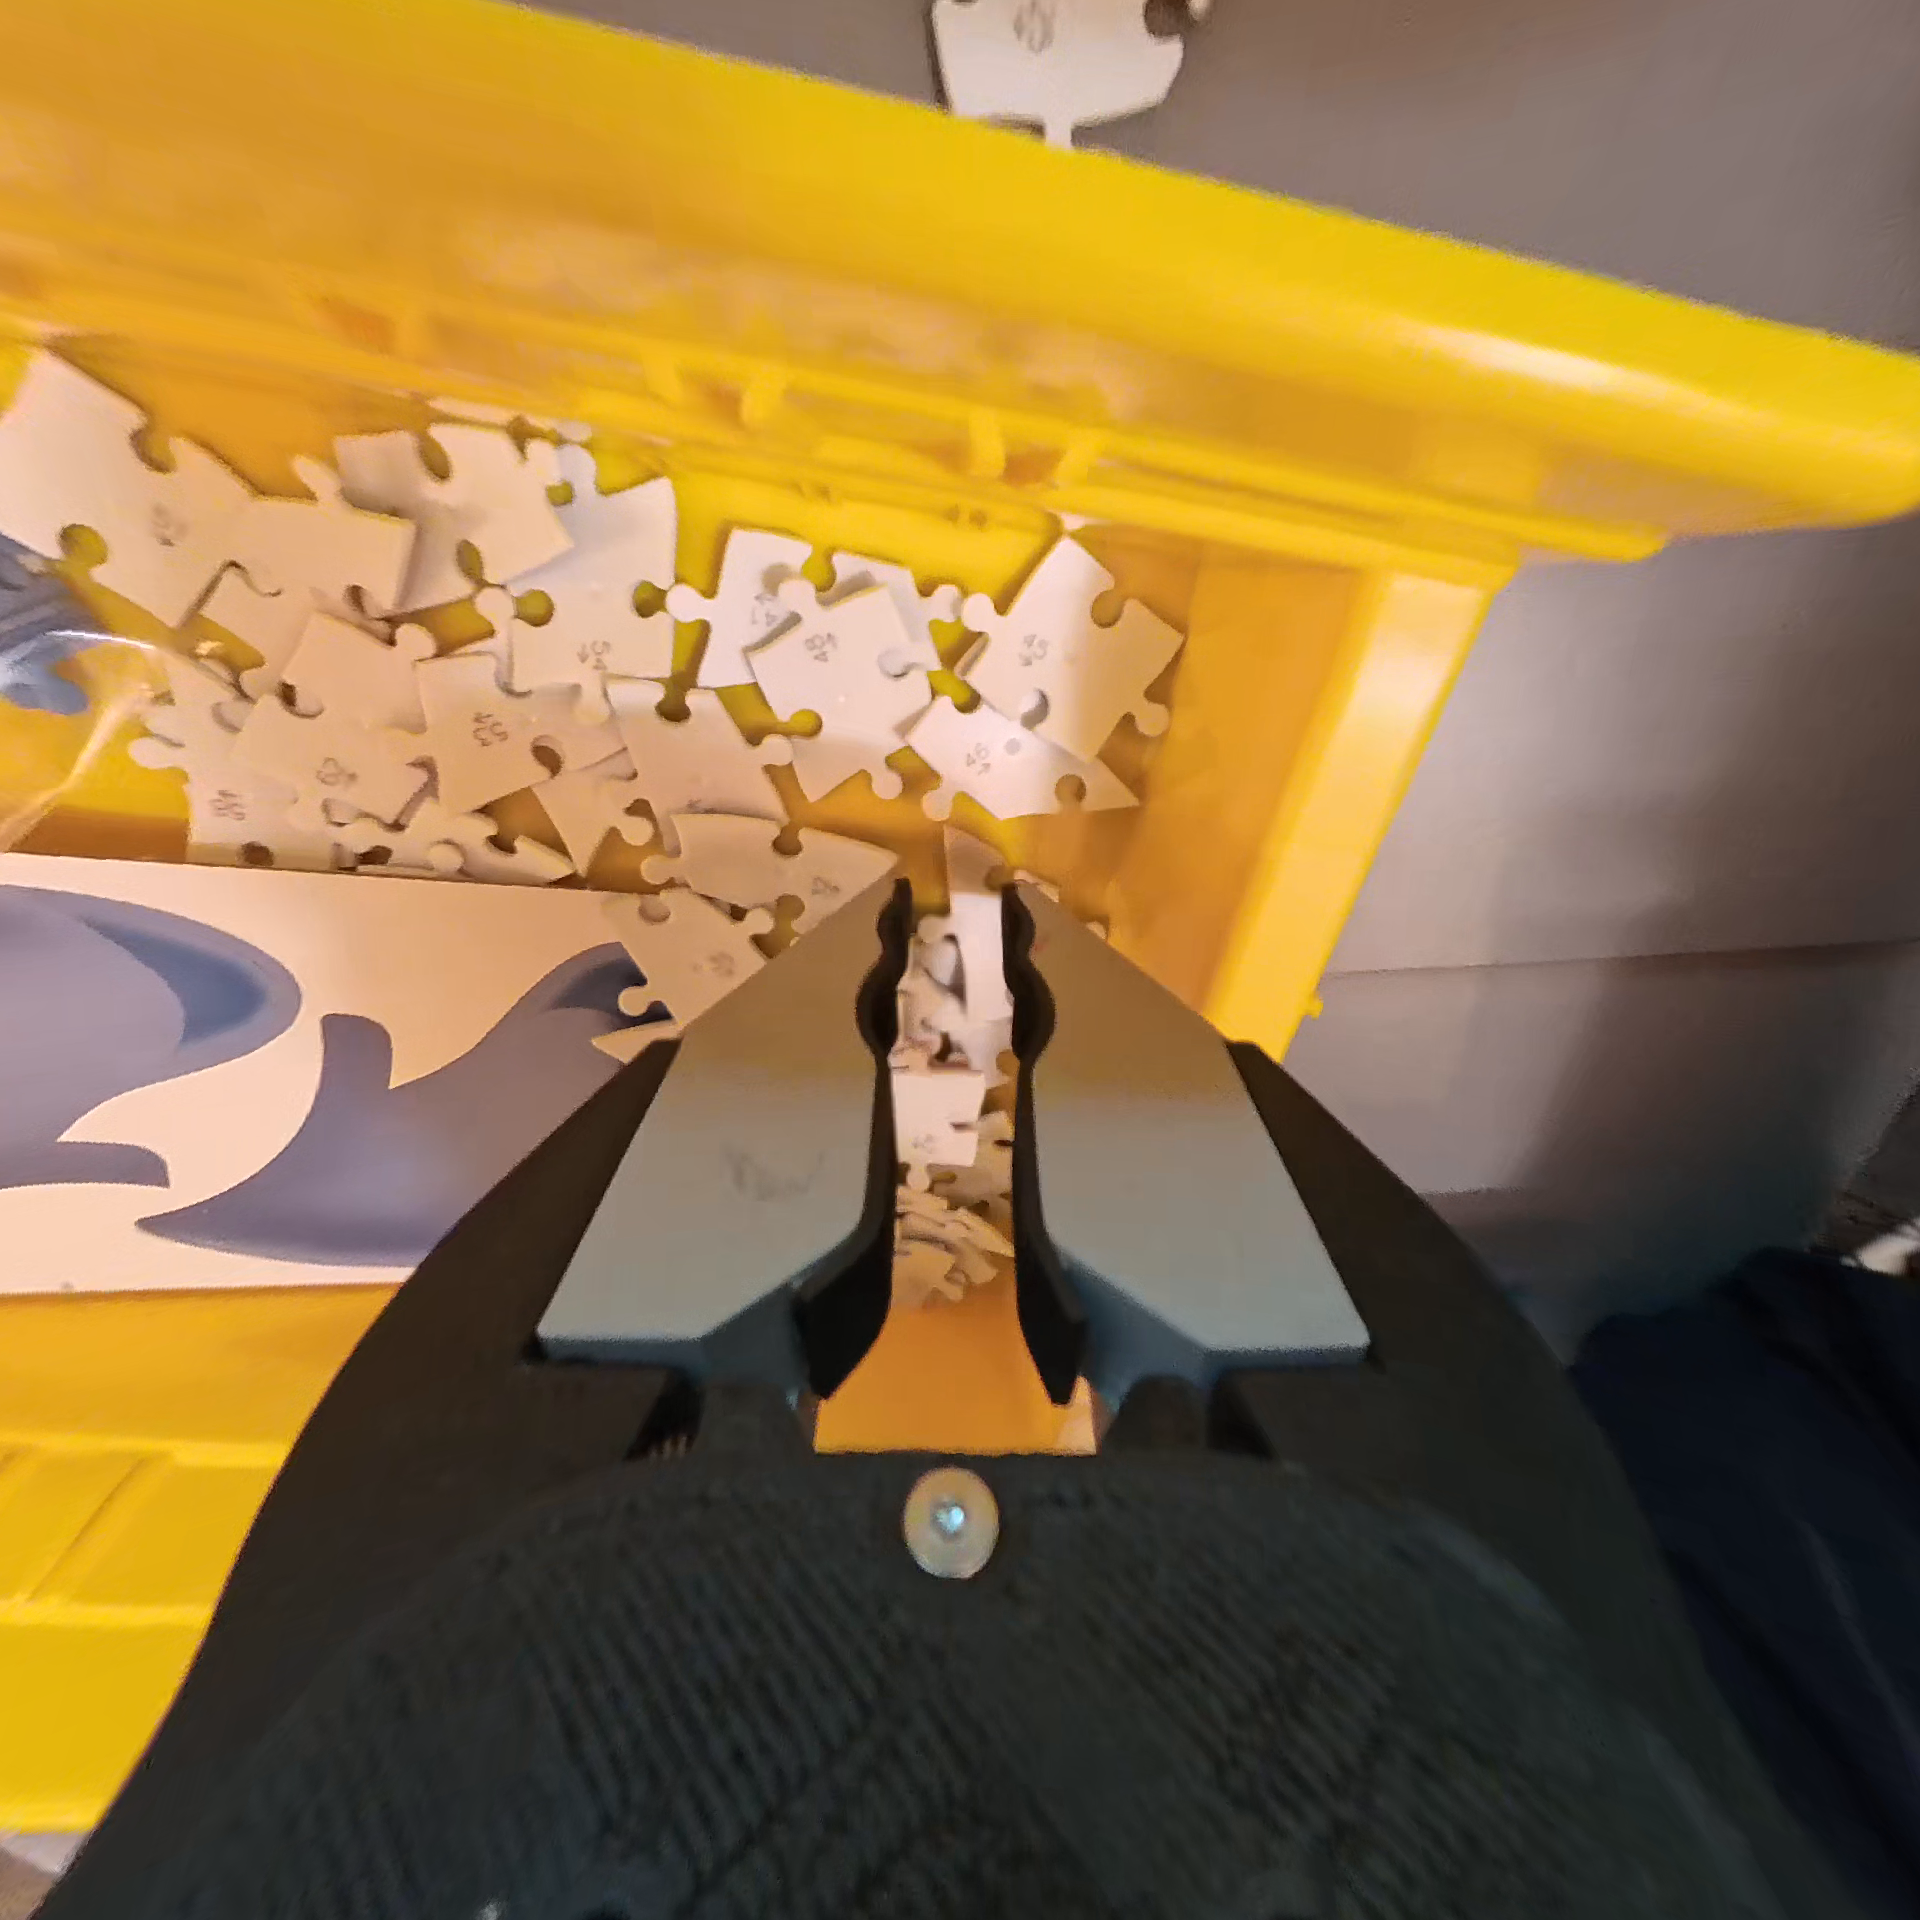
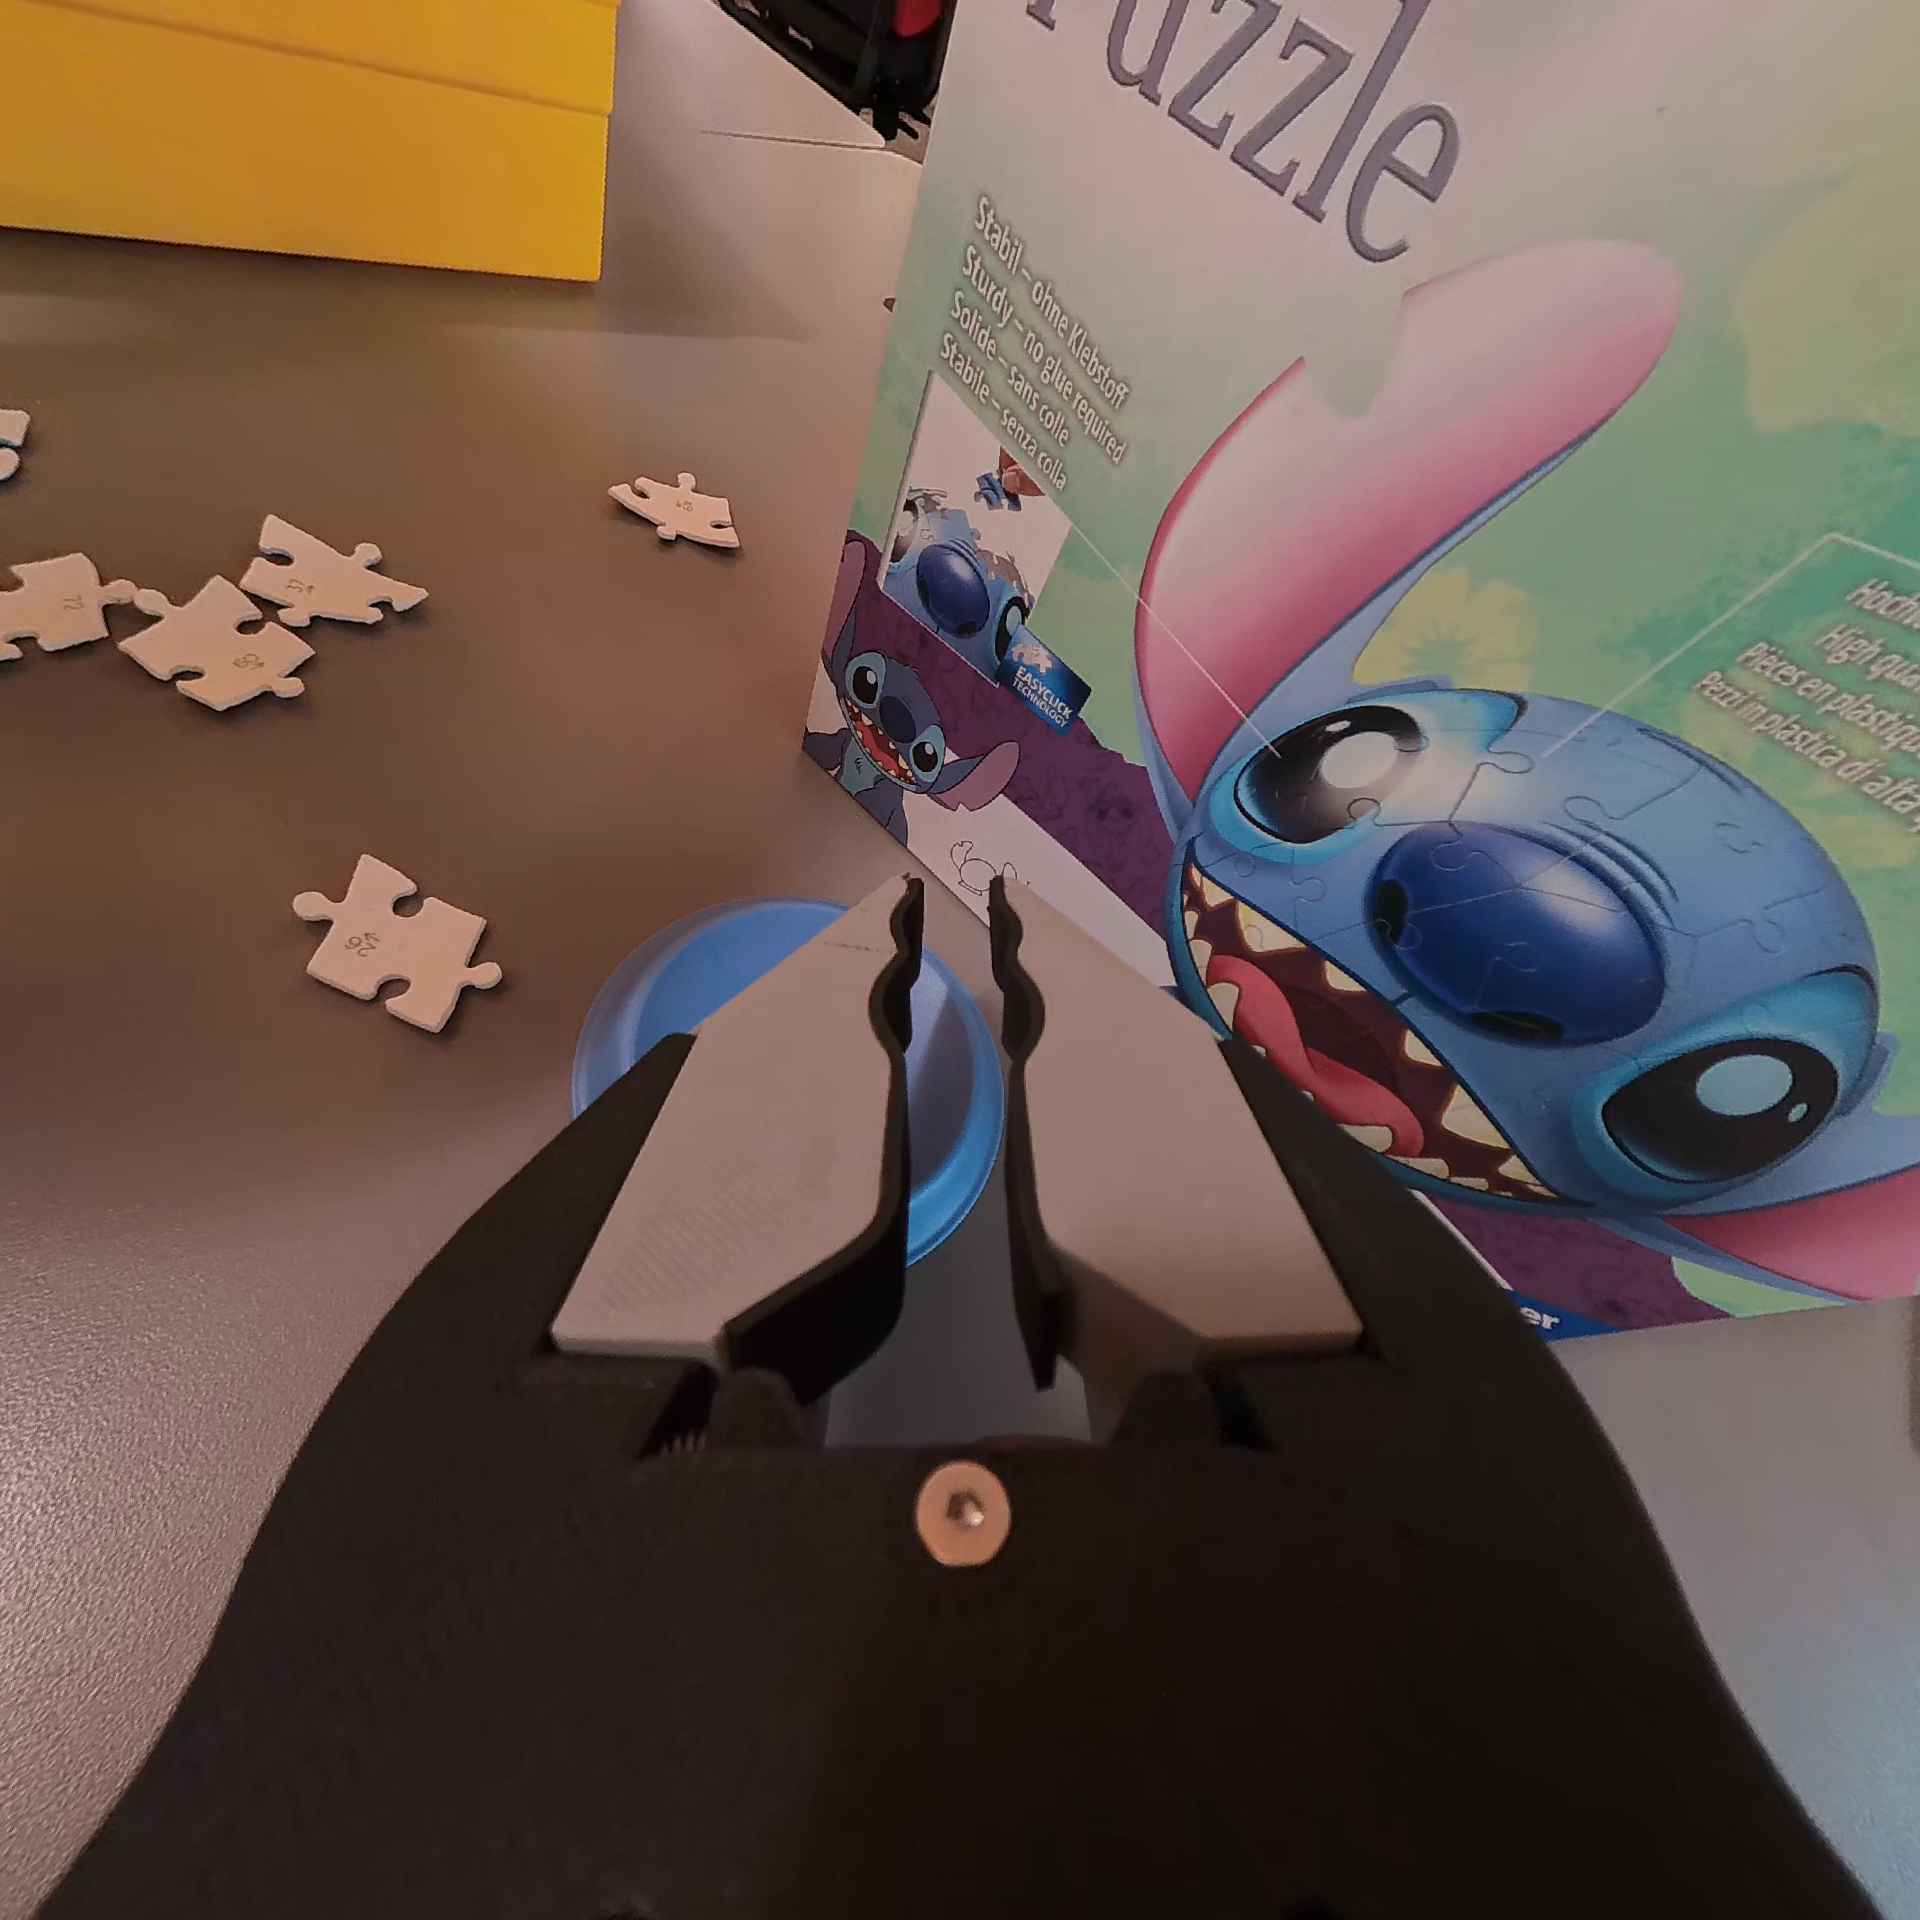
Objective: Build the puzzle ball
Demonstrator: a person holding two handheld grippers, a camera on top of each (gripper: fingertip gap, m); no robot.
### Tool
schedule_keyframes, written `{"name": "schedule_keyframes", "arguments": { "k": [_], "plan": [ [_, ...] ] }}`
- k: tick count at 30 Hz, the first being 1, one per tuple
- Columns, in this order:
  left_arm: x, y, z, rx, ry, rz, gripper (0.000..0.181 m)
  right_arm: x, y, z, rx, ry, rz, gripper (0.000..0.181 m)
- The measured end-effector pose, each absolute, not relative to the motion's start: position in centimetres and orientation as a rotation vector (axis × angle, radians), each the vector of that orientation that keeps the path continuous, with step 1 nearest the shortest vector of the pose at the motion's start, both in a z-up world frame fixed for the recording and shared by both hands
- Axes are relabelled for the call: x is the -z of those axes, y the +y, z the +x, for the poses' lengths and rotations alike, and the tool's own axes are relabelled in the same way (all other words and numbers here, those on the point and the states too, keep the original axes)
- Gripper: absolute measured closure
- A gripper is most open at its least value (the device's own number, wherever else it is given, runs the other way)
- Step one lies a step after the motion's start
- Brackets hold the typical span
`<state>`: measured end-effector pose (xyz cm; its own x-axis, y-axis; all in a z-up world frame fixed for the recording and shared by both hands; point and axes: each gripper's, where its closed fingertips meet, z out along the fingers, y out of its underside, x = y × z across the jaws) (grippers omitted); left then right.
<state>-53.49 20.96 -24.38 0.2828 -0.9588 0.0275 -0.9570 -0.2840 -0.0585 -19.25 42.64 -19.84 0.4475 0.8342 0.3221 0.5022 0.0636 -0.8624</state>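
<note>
The table (image 2: pixel 436 343) is a smooth grey surface. A yellow bin (image 2: pixel 301 135) sits at its far left side. Loose white puzzle pieces (image 2: pixel 213 644) lie face down and scattered on the left part, one piece (image 2: pixel 677 509) lying apart nearer the middle and another (image 2: pixel 400 943) closer in. A round blue stand (image 2: pixel 945 1143) rests on the table just beside a puzzle box (image 2: pixel 1455 582), which stands upright on the right side.

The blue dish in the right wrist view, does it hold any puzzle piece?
No, the visible part of the blue dish is bare, and the loose pieces lie on the table.
</note>
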Motion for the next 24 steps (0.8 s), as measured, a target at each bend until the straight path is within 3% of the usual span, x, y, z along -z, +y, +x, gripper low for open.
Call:
{"name": "schedule_keyframes", "arguments": {
  "k": [4, 24],
  "plan": [
    [24.7, 20.5, -53.2, 0.124, 1.857, -2.534, 0.171, 19.8, 42.6, -19.2, -0.376, -1.199, -1.59, 0.172],
    [24.6, 20.3, -54.2, 0.17, 1.743, -2.628, 0.155, 20.0, 42.6, -19.3, -0.366, -1.207, -1.592, 0.172]
  ]
}}
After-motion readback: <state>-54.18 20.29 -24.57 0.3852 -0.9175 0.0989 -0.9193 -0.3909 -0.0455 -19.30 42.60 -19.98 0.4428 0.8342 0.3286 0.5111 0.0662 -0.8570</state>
